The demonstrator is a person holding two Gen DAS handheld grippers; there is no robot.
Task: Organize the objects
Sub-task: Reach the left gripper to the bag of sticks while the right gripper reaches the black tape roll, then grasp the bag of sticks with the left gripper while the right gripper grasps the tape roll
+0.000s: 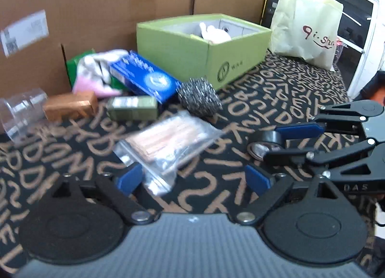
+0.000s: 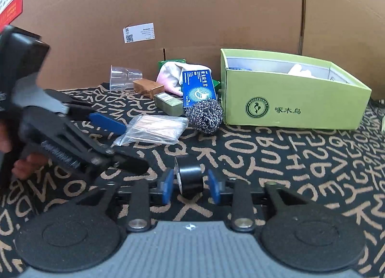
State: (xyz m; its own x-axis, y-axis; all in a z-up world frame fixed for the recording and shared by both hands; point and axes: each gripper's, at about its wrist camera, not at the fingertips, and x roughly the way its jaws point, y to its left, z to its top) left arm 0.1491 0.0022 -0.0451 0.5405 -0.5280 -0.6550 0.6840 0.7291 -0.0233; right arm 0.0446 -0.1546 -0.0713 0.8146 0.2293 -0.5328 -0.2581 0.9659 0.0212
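You're working the pick step on the black tape roll (image 2: 190,178): it's standing on edge on the letter-print cloth (image 2: 300,164) covering the bench, sitting between the blue pads (image 2: 214,185) of your right hand-held gripper (image 2: 190,187). Daylight is showing on both sides of the roll, so I'm reading that gripper as released around it, not clamping.

Your left hand-held gripper (image 1: 192,179) is also spread wide, holding nothing, hovering over the near end of the clear zip bag of sticks (image 1: 168,148); whether its left pad is touching the bag I can't tell.

Next move, as I'm judging it: you're needing to close squarely on the roll's flat faces, then carry it to the green box (image 2: 288,109), which is sitting well apart, beyond the steel scourer (image 2: 204,116). A round roll on edge is likely rolling off if you're nudging it off-centre.
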